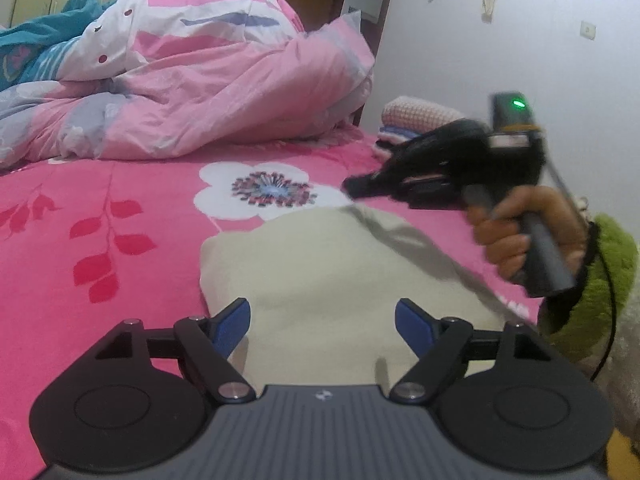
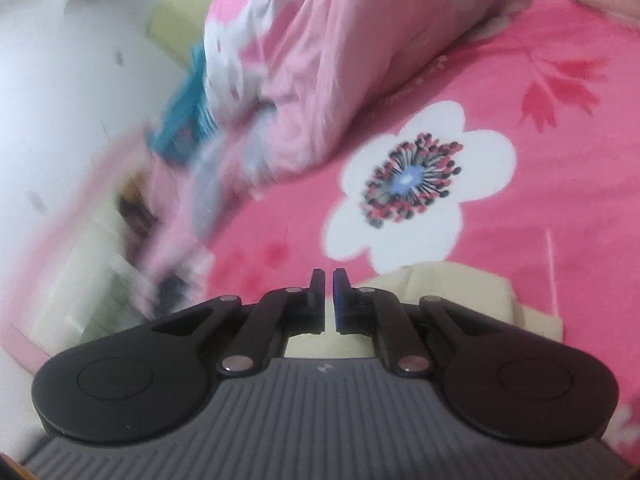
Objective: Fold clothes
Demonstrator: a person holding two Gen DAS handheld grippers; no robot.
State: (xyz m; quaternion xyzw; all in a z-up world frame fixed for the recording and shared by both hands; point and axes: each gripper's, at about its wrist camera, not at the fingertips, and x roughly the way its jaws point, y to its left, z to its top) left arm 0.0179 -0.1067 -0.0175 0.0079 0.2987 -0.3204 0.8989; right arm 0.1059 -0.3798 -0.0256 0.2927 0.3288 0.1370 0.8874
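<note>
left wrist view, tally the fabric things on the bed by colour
Cream: 1, the folded cream garment lying on the pink floral bedsheet, under the open left gripper.
Pink and white: 1, the crumpled pink-and-white quilt.
Teal: 1, the teal patterned cloth.
Mixed colours: 1 stack of folded clothes, its count unclear.
Total: 4.

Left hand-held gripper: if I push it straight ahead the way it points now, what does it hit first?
Most likely the cream garment on the pink bedsheet. The left hand-held gripper, jaws open, already frames that cloth. The white flower print lies beyond; height above the cloth is unclear.
</note>
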